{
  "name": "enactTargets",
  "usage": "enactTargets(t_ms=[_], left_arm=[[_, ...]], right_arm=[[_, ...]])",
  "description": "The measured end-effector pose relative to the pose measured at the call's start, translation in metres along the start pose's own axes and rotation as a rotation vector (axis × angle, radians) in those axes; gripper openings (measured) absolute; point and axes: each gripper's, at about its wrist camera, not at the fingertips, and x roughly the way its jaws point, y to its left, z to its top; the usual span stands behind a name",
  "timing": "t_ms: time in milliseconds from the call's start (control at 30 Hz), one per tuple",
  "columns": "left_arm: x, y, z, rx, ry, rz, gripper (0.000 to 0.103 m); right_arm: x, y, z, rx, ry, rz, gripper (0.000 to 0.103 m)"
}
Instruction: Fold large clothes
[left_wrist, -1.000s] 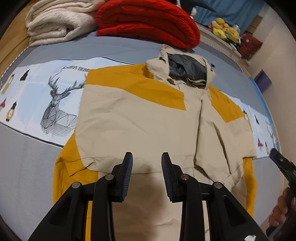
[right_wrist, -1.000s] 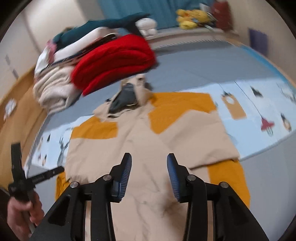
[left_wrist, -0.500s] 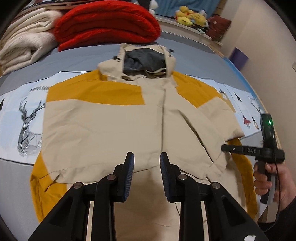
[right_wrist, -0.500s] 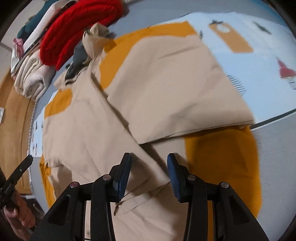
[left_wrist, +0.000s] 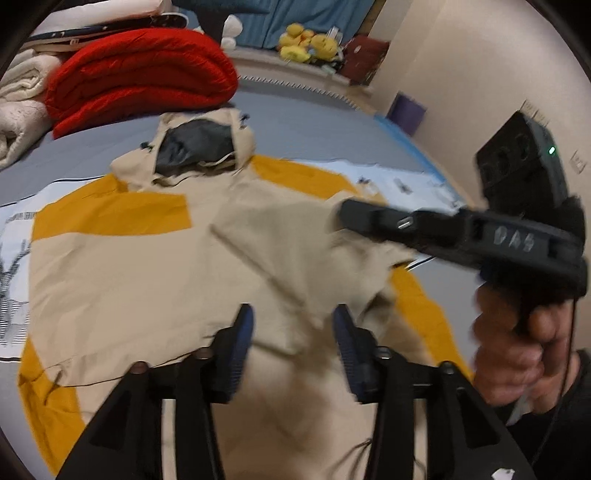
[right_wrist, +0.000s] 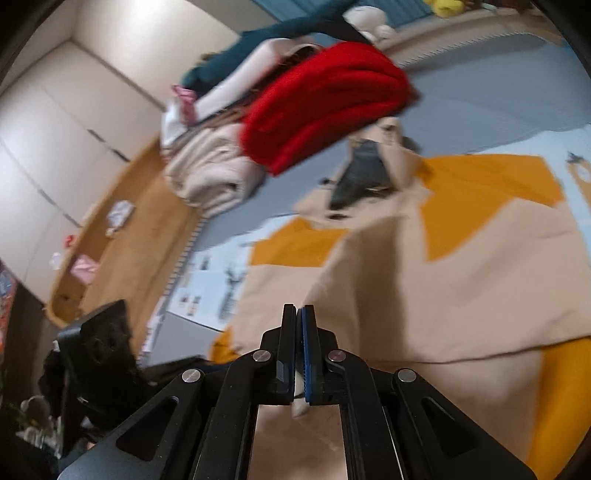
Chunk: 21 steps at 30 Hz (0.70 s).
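Pinching beige jacket (right_wrist: 424, 295) fabric, right claw (right_wrist: 298, 321) clamped (pads together); left claw (left_wrist: 291, 332) opening, holding nothing.

Beige-and-mustard hooded jacket (left_wrist: 147, 273), seemingly part-lifted

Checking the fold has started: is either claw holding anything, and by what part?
The right claw pinches the jacket at a raised fold of beige fabric; the opening left claw holds nothing.

The right claw's body (left_wrist: 480, 236) bears faint letters "DAS".
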Motion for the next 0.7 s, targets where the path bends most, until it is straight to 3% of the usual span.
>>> enactTargets(t_ms=[233,333,467,567,700], left_arm=[[-0.005,-0.008,0.004,-0.009,-0.028,-0.093,0.05],[-0.001,-0.007,0.004,-0.002,-0.016,-0.048,0.05],[-0.003,-0.002,0.004,-0.002,-0.024,-0.068,0.04],[-0.007,-0.006,0.005,0.005,-0.034,-0.087,0.039],[-0.004,0.0,0.004,-0.007,-0.026,-0.059,0.039]], right_arm=[[0.009,0.02,-0.009,-0.025,-0.018,0.052,0.003],[0.015,0.02,-0.005,-0.014,-0.023,0.055,0.003],[0.018,0.024,-0.005,-0.018,-0.017,0.061,0.003],[0.021,0.025,-0.004,-0.014,-0.016,0.059,0.003],[0.024,0.027,-0.004,-0.017,-0.012,0.068,0.003]])
